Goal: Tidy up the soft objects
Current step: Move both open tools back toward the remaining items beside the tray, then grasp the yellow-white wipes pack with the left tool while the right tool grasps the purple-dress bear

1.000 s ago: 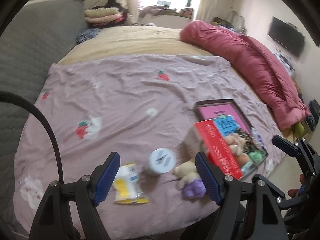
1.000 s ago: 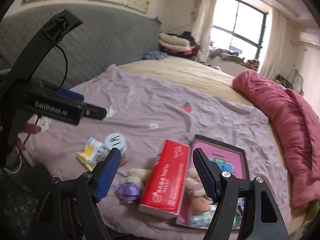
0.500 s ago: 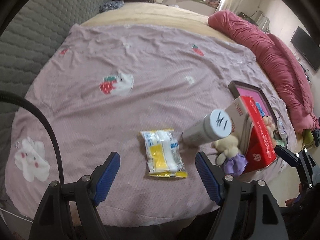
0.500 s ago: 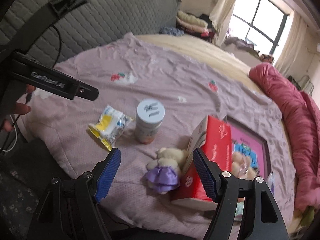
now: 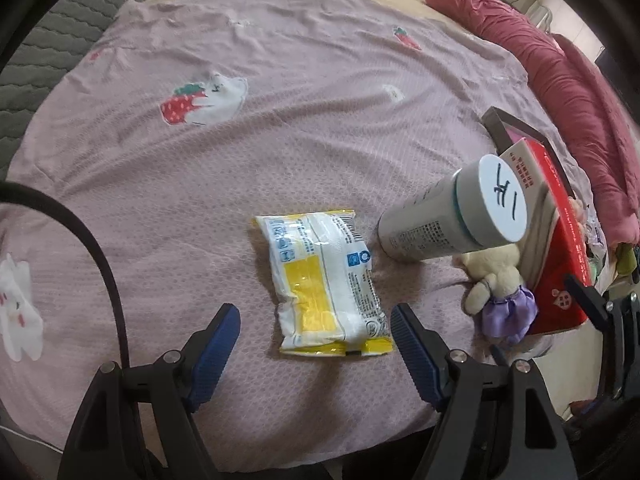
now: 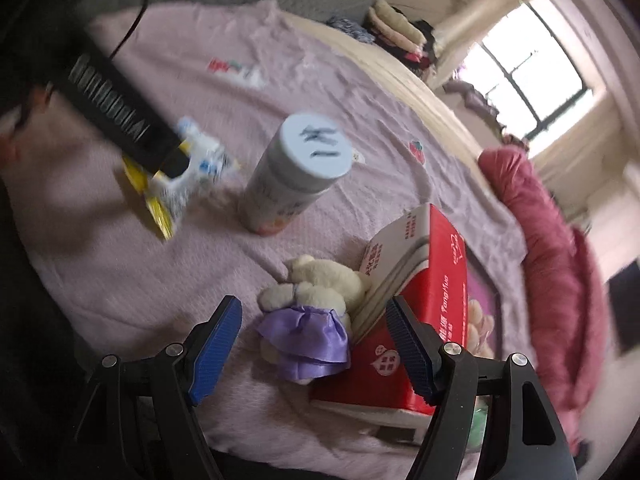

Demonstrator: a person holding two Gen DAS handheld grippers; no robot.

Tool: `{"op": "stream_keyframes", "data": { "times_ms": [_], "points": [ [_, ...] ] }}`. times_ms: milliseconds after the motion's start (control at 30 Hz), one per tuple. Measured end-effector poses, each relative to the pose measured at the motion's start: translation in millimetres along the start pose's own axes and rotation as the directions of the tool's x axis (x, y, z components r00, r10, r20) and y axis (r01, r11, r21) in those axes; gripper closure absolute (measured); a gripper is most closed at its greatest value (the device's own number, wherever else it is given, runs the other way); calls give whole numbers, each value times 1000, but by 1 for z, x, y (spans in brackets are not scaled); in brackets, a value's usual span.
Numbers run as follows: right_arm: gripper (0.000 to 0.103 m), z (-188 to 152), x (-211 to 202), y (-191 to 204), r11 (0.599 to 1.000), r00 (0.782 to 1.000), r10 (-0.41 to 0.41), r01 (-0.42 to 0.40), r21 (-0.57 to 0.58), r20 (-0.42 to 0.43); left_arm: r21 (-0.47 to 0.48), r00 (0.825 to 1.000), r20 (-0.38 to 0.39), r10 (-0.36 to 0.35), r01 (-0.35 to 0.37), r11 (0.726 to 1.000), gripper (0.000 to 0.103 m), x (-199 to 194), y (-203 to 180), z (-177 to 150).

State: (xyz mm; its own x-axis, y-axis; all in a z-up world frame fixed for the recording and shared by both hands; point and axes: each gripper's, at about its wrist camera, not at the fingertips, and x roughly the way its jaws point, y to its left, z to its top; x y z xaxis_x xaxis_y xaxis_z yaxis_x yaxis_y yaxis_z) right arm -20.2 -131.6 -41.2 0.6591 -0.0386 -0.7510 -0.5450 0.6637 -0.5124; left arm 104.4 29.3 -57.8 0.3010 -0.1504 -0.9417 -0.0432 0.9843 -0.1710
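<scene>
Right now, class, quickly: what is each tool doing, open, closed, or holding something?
Left tool: open, holding nothing, above the yellow packet.
Right tool: open, holding nothing, around the plush toy.

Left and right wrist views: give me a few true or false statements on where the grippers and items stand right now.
1. The left gripper is open around the near end of the packet. True.
2. The right gripper is shut on the plush toy. False: it is open, with the toy between its fingers.
3. The bottle stands upright on the bedspread. True.
4. The toy lies far from the red box. False: it lies right against it.
5. The packet is inside the red box. False: it lies flat on the bedspread, left of the bottle.
</scene>
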Motion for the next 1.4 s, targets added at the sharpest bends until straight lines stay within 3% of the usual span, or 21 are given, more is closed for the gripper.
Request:
{"op": "stream_keyframes", "data": {
  "times_ms": [467, 533, 667, 900, 1133, 1400],
  "points": [
    [28, -1, 60, 6, 998, 992, -28, 21, -59, -120, 25, 998, -63, 8, -6, 1000, 26, 32, -12, 14],
    [43, -1, 63, 10, 997, 992, -12, 3, -73, -125, 29, 998, -70, 9, -7, 1000, 26, 36, -13, 15],
    [47, -2, 66, 13, 995, 992, -16, 4, -98, -123, 28, 996, -86, 10, -8, 1000, 26, 47, -14, 18],
    [52, -1, 47, -16, 997, 993, 75, -73, 21, -87, 43, 994, -107, 38, -34, 999, 26, 62, -20, 21],
    [52, 7, -1, -68, 958, 983, 179, -186, 220, 50, 18, 991, -128, 26, -24, 1000, 25, 71, -17, 25],
    [52, 9, -22, -115, 908, 978, 177, -206, 366, 111, 29, 991, -118, 61, -58, 998, 41, 64, -13, 22]
  ]
}}
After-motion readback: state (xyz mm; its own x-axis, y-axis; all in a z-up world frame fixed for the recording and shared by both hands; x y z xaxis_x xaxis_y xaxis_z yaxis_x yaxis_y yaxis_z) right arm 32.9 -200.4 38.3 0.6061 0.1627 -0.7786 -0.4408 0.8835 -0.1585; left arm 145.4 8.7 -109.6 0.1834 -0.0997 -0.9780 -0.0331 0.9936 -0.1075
